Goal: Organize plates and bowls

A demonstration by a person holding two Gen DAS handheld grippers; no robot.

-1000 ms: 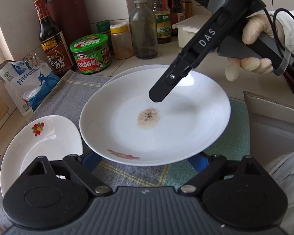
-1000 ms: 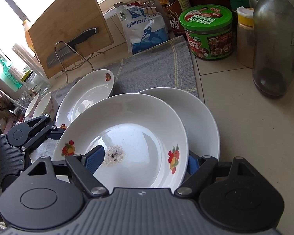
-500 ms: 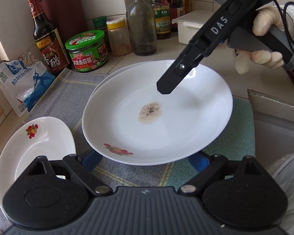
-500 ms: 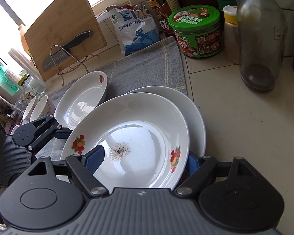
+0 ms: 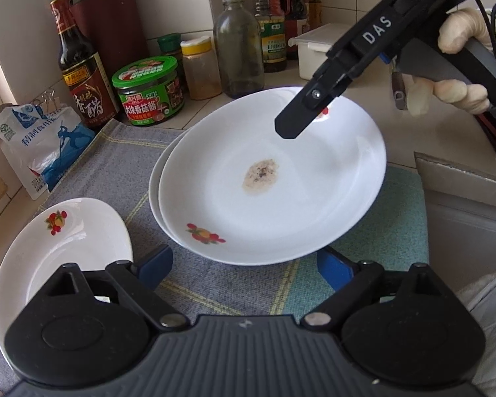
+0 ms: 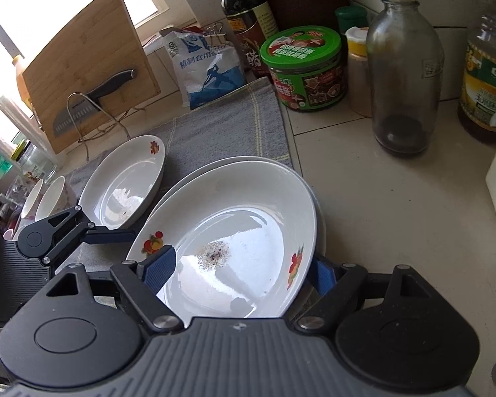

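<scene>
The tiled, cream-coloured counter (image 6: 396,205) is carrying a grey woven cloth (image 5: 115,165) with pale yellow stripes. On the cloth a glossy white round ceramic plate (image 5: 281,198) with fruit decals and a brownish speckled stain at its centre is sitting tilted on a second white plate (image 5: 155,182) beneath it. A smaller white fruit-printed dish (image 5: 66,248) is lying just beside them. The right hand-held gripper (image 6: 244,271) is grasping the stained plate's rim between its blue pads. The left hand-held gripper (image 5: 244,264) is standing released, its jaws wide and the plate's near edge just above them. Behind are standing a green-lidded jar (image 5: 148,89), a clear glass bottle (image 5: 239,43) and a dark sauce bottle (image 5: 79,66).
</scene>
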